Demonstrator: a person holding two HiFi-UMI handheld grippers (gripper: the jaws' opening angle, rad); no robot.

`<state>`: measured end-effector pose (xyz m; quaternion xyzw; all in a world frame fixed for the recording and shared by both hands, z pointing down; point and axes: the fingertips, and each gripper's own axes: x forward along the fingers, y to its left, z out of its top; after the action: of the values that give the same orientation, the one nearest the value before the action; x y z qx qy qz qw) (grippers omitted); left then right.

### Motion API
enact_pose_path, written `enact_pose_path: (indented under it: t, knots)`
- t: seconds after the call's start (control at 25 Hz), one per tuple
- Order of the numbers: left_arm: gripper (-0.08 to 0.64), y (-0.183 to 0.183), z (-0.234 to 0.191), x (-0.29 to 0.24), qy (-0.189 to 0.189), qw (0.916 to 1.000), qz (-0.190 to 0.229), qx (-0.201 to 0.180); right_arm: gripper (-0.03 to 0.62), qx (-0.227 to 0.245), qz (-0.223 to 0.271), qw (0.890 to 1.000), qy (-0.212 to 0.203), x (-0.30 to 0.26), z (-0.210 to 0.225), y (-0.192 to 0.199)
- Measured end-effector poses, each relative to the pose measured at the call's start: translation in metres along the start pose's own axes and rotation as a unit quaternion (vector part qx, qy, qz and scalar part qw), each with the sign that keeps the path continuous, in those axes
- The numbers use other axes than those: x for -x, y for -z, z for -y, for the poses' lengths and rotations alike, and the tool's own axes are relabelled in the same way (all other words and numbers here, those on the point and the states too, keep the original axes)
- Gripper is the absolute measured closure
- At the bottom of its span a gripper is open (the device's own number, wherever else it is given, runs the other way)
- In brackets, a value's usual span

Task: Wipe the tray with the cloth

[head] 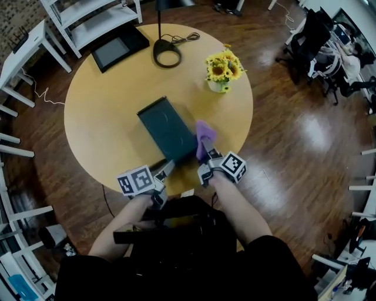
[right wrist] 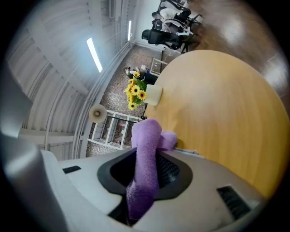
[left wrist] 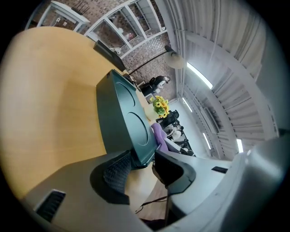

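Note:
A dark green rectangular tray [head: 167,128] lies on the round wooden table [head: 106,117], its near end towards me. My left gripper [head: 170,167] holds that near end: in the left gripper view the tray [left wrist: 127,122] edge sits between the pads of the gripper [left wrist: 142,165], which press on it. My right gripper [head: 207,160] is just right of the tray, shut on a purple cloth [head: 204,138] that sticks up beside the tray's right edge. In the right gripper view the cloth [right wrist: 146,149] is bunched upright in the gripper [right wrist: 147,174].
A vase of sunflowers [head: 223,69] stands at the table's right back, a black lamp base [head: 167,56] with its cord at the back, and a flat black panel [head: 120,46] at the back left. White shelving [head: 94,17] and office chairs [head: 311,41] stand around on the wooden floor.

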<state>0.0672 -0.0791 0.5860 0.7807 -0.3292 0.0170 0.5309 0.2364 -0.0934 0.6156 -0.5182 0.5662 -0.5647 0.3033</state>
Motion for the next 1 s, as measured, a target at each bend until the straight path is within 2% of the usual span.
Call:
enact_pose_path:
  t: [0.16,0.28,0.4,0.48,0.56,0.68,0.76,0.88,1.0]
  knots:
    - [0.41,0.015,0.017,-0.029,0.012,0.9997,-0.021,-0.009,0.495,0.065,-0.005,0.998,0.008,-0.008,0.001,-0.035]
    - [0.41,0.019,0.025,-0.046,0.017,0.9994,-0.028,-0.007,0.495,0.089,0.001,0.996,0.015,-0.013,0.0,-0.052]
    - [0.409,0.019,0.027,-0.051,0.046,0.9974,-0.054,0.008,0.495,0.112,0.01,0.993,0.019,-0.013,-0.005,-0.055]
    - [0.403,0.005,0.021,-0.04,0.068,0.9954,-0.065,0.016,0.495,0.111,0.022,0.993,0.016,-0.012,-0.007,-0.051]
    - [0.403,-0.029,0.003,-0.02,0.062,0.997,-0.045,0.007,0.494,0.1,0.043,0.994,0.014,-0.01,-0.007,-0.047]
    - [0.403,-0.098,-0.038,0.007,-0.007,0.998,0.019,-0.059,0.494,0.078,0.086,0.993,0.018,0.001,-0.003,-0.042]
    - [0.367,-0.14,-0.052,0.009,-0.044,0.9897,0.04,-0.13,0.494,0.07,0.11,0.991,0.02,0.009,-0.004,-0.038]
    - [0.296,-0.177,-0.046,-0.013,-0.034,0.9758,0.019,-0.215,0.492,0.04,0.147,0.988,0.015,0.017,-0.004,-0.021]
    - [0.296,-0.188,-0.045,-0.051,-0.011,0.9642,-0.024,-0.264,0.489,-0.026,0.193,0.981,-0.009,0.026,0.006,-0.005]
